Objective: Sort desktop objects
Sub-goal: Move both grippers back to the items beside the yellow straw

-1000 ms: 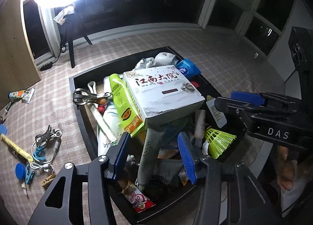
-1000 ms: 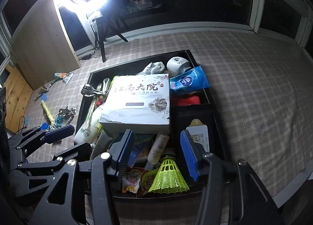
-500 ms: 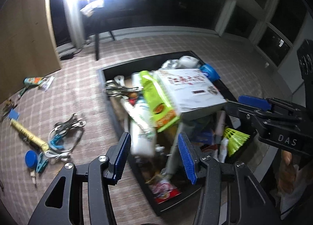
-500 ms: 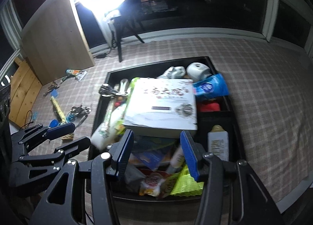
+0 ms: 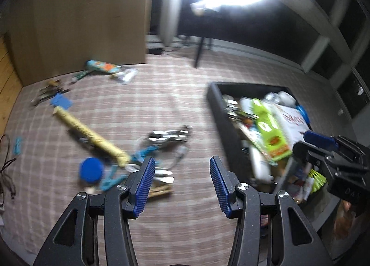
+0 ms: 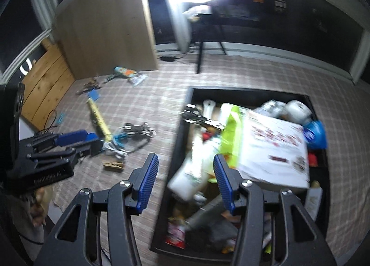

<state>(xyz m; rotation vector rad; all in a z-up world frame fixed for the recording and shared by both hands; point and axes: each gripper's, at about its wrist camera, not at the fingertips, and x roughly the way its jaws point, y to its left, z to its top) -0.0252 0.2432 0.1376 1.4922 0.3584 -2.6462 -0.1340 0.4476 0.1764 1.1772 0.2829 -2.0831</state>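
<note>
While both pairs of tongs hang over the checked cloth point(image 5: 161, 94), neither grips anything. Seen from the left wrist, the left tongs point(image 5: 180, 185) stand spread with only bare cloth between the blue pads. Just beyond their left pad lie a blue round cap point(image 5: 90, 170), a long yellow stick point(image 5: 91, 135) and a tangle of metal clips and cords point(image 5: 166, 138). To their right sits the black tray point(image 5: 215, 101), heaped with a green packet point(image 5: 269, 131) and a white box point(image 5: 291, 118).

Seen from the right wrist, the right tongs point(image 6: 186, 179) are likewise spread and empty, straddling the tray's left wall; a white bottle point(image 6: 196, 166) lies in the tray beyond the gap. Left of them, a wooden clothespin point(image 6: 112, 165) rests on the cloth. Motion blur hides finer detail.
</note>
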